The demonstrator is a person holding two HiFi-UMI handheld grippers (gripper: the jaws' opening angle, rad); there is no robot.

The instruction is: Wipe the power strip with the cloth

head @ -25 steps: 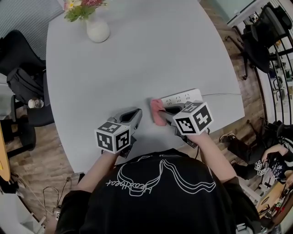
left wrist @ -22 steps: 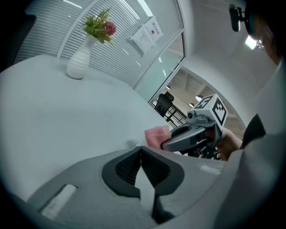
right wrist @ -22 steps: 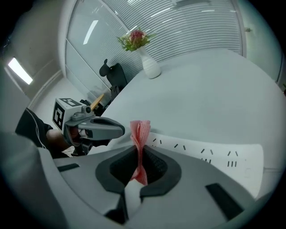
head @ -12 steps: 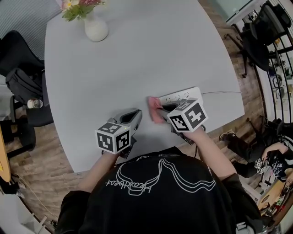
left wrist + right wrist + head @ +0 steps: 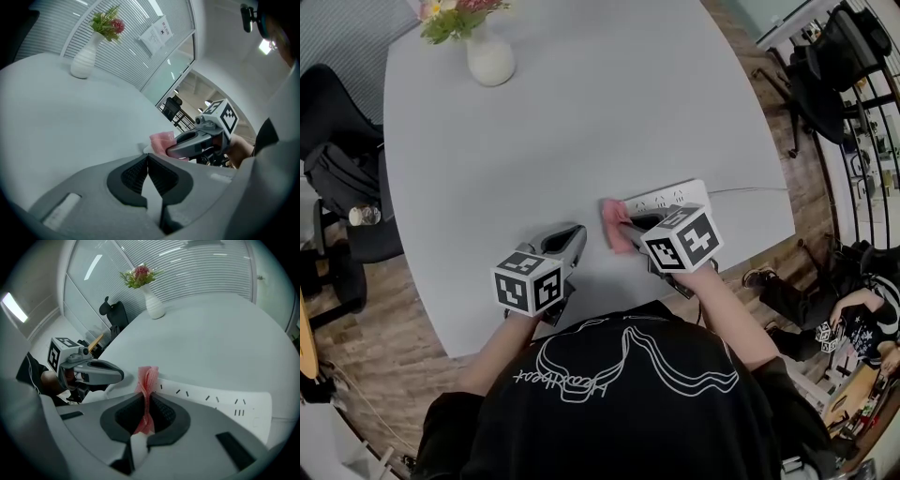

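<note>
The left gripper (image 5: 149, 174) sits low over the table (image 5: 581, 122), jaws together on nothing. The right gripper (image 5: 146, 416) pinches the cloth (image 5: 146, 379) against the left end of the strip (image 5: 211, 401). I'd judge wiping barely begun, with most of the strip left. From above, the gripper hides the strip's near edge.

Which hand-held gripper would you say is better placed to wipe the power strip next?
Right: the right hand-held gripper is shut on the cloth at the power strip; the left hand-held gripper is shut, empty and aside.
</note>
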